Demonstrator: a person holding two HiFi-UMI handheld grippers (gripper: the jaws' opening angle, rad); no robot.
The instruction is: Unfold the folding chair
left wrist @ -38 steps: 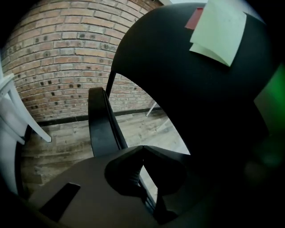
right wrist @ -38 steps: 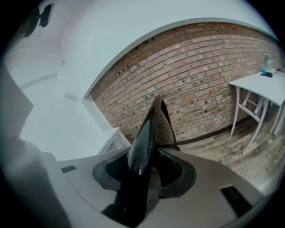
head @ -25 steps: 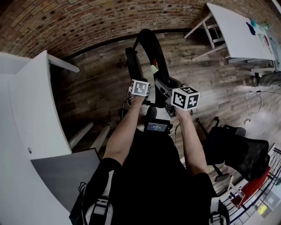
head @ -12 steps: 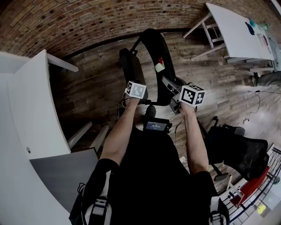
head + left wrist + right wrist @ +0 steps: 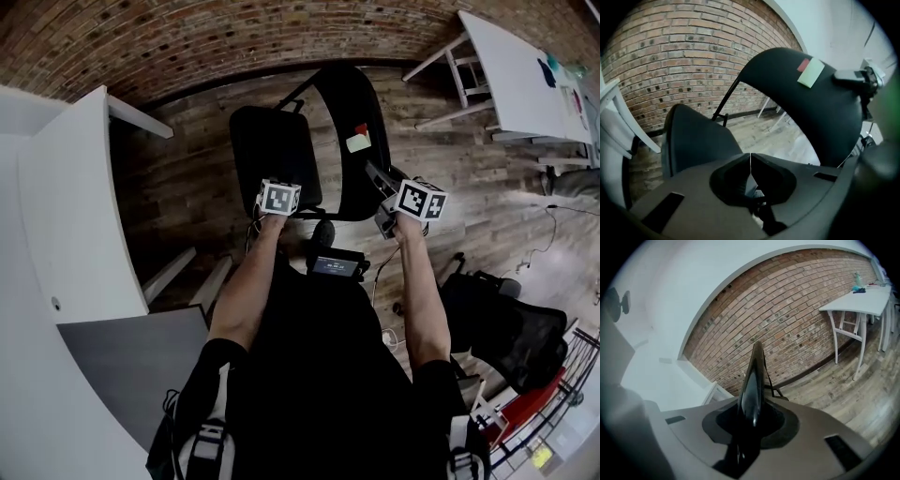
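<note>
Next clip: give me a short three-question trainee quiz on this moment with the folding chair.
1. True or false: the jaws of the left gripper stand wide apart.
2. Which lies between the jaws of the right gripper? A) a cloth B) an edge of the folding chair C) nothing
3. What is the wall behind the chair built of?
Key: 1 false, they are together. 2 B; those jaws have just been closing on it. 3 brick.
</note>
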